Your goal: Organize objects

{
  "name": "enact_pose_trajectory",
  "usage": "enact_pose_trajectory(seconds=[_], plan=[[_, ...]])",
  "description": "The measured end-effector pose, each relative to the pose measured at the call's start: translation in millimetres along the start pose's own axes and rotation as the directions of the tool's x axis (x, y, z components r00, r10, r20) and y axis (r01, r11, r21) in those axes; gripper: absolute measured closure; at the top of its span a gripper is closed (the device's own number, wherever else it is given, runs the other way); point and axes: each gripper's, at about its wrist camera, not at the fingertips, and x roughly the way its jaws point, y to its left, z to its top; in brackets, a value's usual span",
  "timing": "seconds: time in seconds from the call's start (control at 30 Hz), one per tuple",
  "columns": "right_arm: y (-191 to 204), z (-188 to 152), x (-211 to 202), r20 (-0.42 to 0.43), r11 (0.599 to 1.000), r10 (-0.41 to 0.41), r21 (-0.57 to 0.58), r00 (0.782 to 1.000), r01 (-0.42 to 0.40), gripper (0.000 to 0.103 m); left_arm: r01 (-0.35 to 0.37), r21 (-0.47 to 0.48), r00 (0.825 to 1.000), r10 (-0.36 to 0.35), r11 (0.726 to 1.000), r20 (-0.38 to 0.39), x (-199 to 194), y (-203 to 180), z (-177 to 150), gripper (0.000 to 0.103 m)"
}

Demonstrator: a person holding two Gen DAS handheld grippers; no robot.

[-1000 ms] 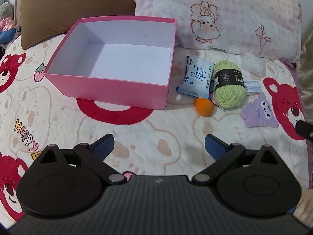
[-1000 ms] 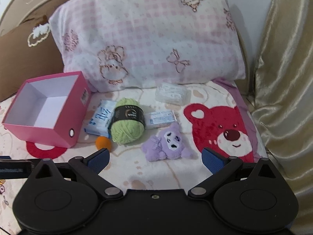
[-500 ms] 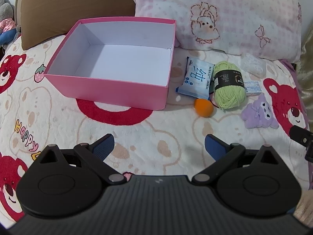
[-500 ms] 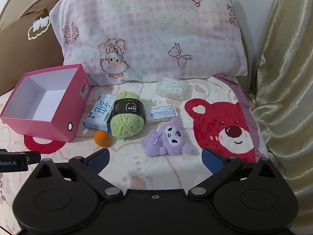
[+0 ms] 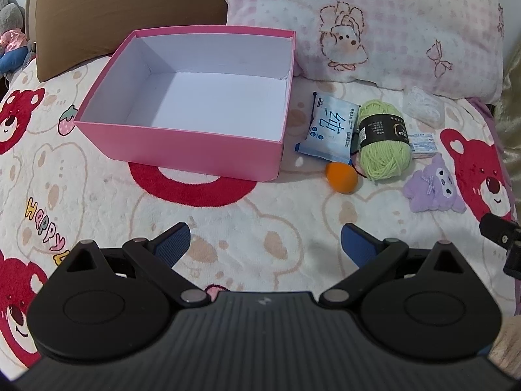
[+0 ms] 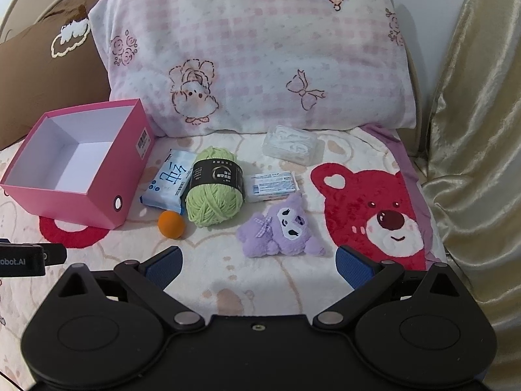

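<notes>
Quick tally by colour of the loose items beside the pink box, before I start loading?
Green: 1, yarn ball
Orange: 1, ball
Purple: 1, plush
Blue-white: 1, tissue pack
White: 1, small carton
Clear: 1, plastic case
Total: 6

Small white packet (image 5: 422,145) partly behind yarn (image 5: 383,140)

— What is counted on the bed?
— One pink box (image 6: 70,176), one tissue pack (image 6: 169,181), one yarn ball (image 6: 215,192), one orange ball (image 6: 171,224), one plush toy (image 6: 283,228), two small packets (image 6: 273,186) (image 6: 291,145).
— And pillows?
— Two are seen (image 6: 260,52) (image 5: 123,16).
</notes>
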Motion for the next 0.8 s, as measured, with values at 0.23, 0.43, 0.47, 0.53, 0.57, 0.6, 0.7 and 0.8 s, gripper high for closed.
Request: enact_pose_trajectory(seconds=[0.23,0.43,0.47,0.53,0.57,0.6,0.7,0.8], plan=[[1.1,-0.9,1.4,-0.005,1.0,-0.007,-0.008,1.0,0.007,0.001,0.006,-0.008,1.0,-0.006,1.0,-0.01,1.4,1.3,-1.6,0.003],[1.7,-0.4,3.3,-0.009,1.0,-0.006,-0.013,1.0,0.006,0.001,0.006,-0.007,1.0,-0.006,1.0,-0.012,1.7,1.7,-1.6,0.003],[1.9,-0.5,3.2,-0.008,1.0,-0.005,-0.013,1.0,0.005,0.001,0.005,-0.007,1.0,-0.005,1.0,-0.012,1.7,1.6,-1.5,0.003],[2.0,-0.3,2.7,-0.007,1.0,-0.004,-0.015,1.0,0.004,0.001,0.004,-0.008,1.0,-0.004,1.0,-0.01,1.5,1.0,-1.5,0.003],[1.7,-0.6,2.3,-0.006,1.0,-0.003,-0.015,1.0,0.002,0.001,0.003,-0.009,1.0,-0.004,1.0,-0.01,1.2,0.9,-1.5,0.003],[2.0,-0.8,2.0,-0.005,1.0,-0.002,-0.015,1.0,0.002,0.001,0.004,-0.009,1.0,-0.004,1.0,-0.009,0.8,0.8,-1.5,0.003],[2.6,-1.1,1.5,-0.002,1.0,-0.002,-0.017,1.0,0.002,0.001,0.003,-0.01,1.0,-0.003,1.0,-0.009,0.4,0.3,-1.5,0.003],[2.8,-1.2,1.8,-0.004,1.0,-0.002,-0.017,1.0,0.002,0.001,0.004,-0.009,1.0,-0.004,1.0,-0.012,0.3,0.4,-2.1,0.003]])
